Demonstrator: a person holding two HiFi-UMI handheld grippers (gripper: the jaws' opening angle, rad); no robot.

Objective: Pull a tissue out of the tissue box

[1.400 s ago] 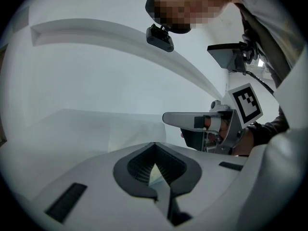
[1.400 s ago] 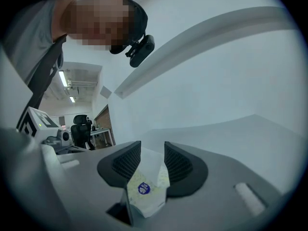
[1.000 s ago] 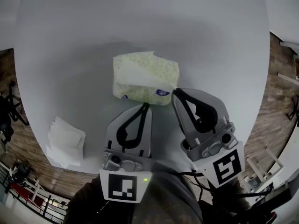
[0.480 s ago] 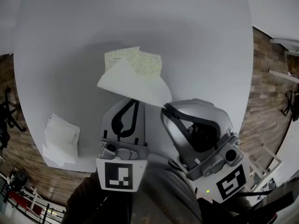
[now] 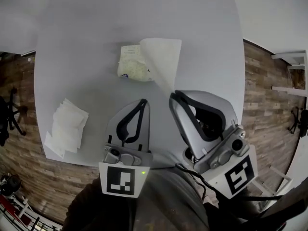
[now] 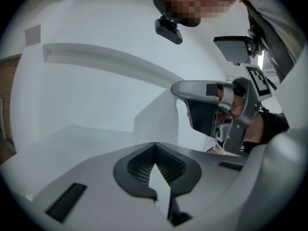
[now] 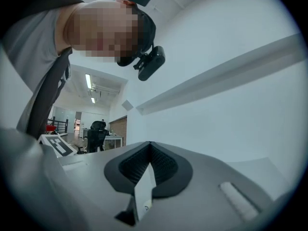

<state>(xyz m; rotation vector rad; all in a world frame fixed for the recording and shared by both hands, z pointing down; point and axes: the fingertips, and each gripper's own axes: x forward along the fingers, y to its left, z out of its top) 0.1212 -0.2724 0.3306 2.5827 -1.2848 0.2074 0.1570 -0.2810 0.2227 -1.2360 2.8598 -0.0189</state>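
The tissue box (image 5: 131, 64), a soft pale-green patterned pack, lies on the round grey table (image 5: 202, 37). A white tissue (image 5: 162, 57) hangs spread out beside and over the pack's right edge, and one corner runs down into my right gripper (image 5: 173, 95), which is shut on it. Whether the sheet still touches the pack I cannot tell. In the right gripper view a white strip (image 7: 144, 189) shows between the closed jaws (image 7: 150, 146). My left gripper (image 5: 144, 101) is shut, short of the pack and touching nothing. The hanging sheet (image 6: 159, 114) also shows in the left gripper view.
A loose pile of white tissues (image 5: 67, 128) lies near the table's left front edge. Wooden floor surrounds the table, with a dark chair (image 5: 6, 114) at the left and white furniture (image 5: 288, 57) at the right. A person's head and head camera (image 7: 150, 61) show behind the jaws.
Both grippers have risen away from the pack. The right one has drawn the tissue up and out, and the sheet has swung from over the pack toward its right side.
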